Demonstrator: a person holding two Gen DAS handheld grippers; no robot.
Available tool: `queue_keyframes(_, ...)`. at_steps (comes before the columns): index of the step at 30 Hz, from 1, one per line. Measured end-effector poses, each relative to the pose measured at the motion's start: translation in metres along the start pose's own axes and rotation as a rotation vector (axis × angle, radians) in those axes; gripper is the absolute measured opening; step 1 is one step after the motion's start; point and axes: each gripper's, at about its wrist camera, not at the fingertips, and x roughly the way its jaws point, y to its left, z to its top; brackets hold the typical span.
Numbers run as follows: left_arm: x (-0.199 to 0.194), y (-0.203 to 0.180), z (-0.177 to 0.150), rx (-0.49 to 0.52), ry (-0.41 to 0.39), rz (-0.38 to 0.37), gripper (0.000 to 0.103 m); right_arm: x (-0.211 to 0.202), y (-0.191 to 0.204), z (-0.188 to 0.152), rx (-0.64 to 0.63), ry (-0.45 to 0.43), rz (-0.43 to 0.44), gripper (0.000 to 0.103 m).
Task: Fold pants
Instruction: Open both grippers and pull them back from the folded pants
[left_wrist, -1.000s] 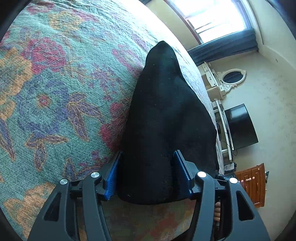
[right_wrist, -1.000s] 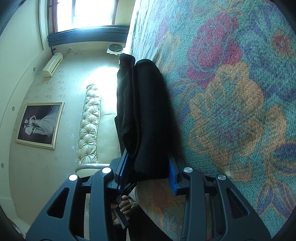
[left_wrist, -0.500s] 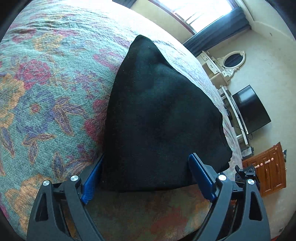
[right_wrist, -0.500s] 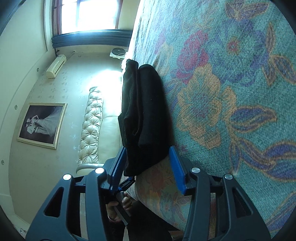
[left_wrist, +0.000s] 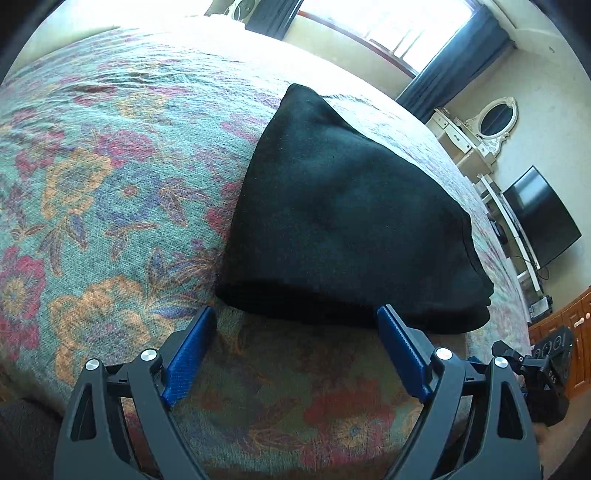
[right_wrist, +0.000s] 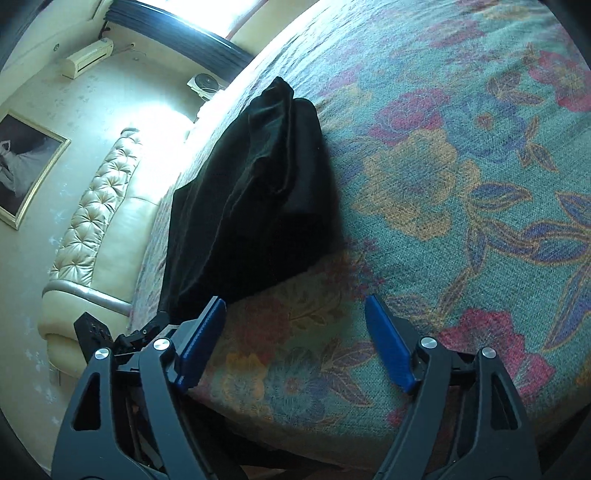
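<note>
Pants (left_wrist: 343, 221): black, folded, on floral bedspread (left_wrist: 92, 192), 12 o'clock of my left tongs (left_wrist: 295, 325) | left tongs: spread, empty | right tongs (right_wrist: 295, 314): spread, empty, pants at 11 o'clock

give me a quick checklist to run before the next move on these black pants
1. Left gripper open and free of cloth: ok, its jaws stand wide just short of the pants' near edge.
2. Right gripper open and free of cloth: ok, nothing sits between its pads.
3. Black pants resting fully on the floral bedspread: ok, none hangs over the edge in view.
4. Layers lined up: not ok, the right wrist view shows uneven stacked edges.
5. Top surface smooth: ok in the left wrist view.
6. Fold finished: cannot tell, the far side is hidden.
</note>
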Motion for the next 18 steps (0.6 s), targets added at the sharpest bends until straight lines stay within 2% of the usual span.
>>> queue_keyframes(6, -0.010, -0.012, -0.015, 0.108, -0.038, 0.121, 0.087, 0.006, 0.031, -0.022, -0.150, -0.056, -0.196, 0.079)
queue_keyframes(14, -0.020, -0.013, -0.011, 0.117, -0.079, 0.216, 0.087, 0.010, 0.058, -0.027, -0.276, -0.085, -0.303, 0.079)
queue_keyframes(18, -0.024, -0.020, -0.011, 0.137, -0.096, 0.229, 0.087, 0.010, 0.079, -0.024, -0.345, -0.115, -0.329, 0.082)
